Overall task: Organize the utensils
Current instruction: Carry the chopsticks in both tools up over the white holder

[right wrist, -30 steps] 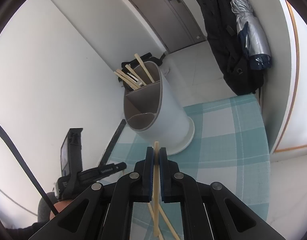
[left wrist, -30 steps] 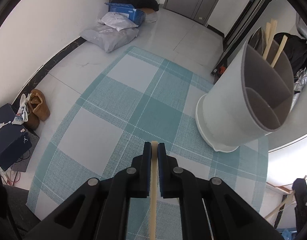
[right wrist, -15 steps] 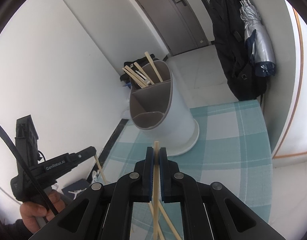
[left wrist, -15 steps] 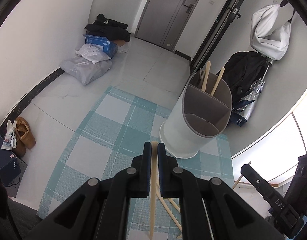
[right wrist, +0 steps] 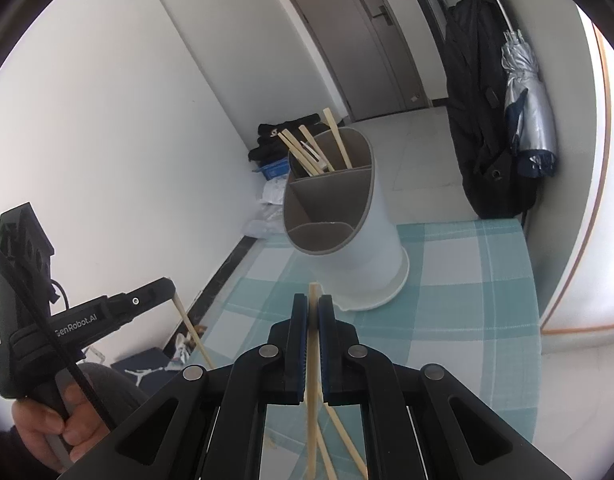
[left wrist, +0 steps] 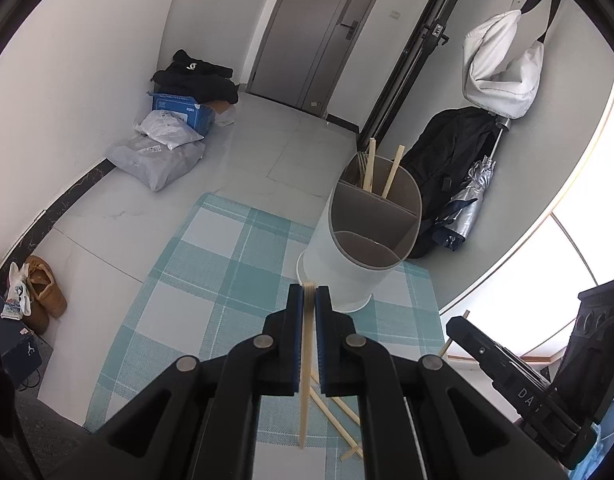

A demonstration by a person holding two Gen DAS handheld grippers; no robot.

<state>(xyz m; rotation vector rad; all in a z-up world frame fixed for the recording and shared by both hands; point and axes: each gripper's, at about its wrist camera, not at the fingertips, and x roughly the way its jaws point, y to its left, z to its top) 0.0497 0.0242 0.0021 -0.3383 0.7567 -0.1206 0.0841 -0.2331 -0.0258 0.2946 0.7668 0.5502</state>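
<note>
Pale wooden chopsticks: the left gripper (left wrist: 309, 304) pinches one chopstick (left wrist: 305, 376), the right gripper (right wrist: 313, 312) another (right wrist: 313, 376). The white holder (right wrist: 347, 240) stands just ahead of both. Such thin grips might let a stick swing and strike the rim or divider.

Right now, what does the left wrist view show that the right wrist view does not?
Only the left wrist view shows the brown shoes by the wall, the grey parcels and the white bag in full.

Only the right wrist view shows the person's hand holding the left claw.

Both show the white utensil holder on the checked mat, chopsticks in its far compartment, loose chopsticks on the mat, and each claw shut on one chopstick.
</note>
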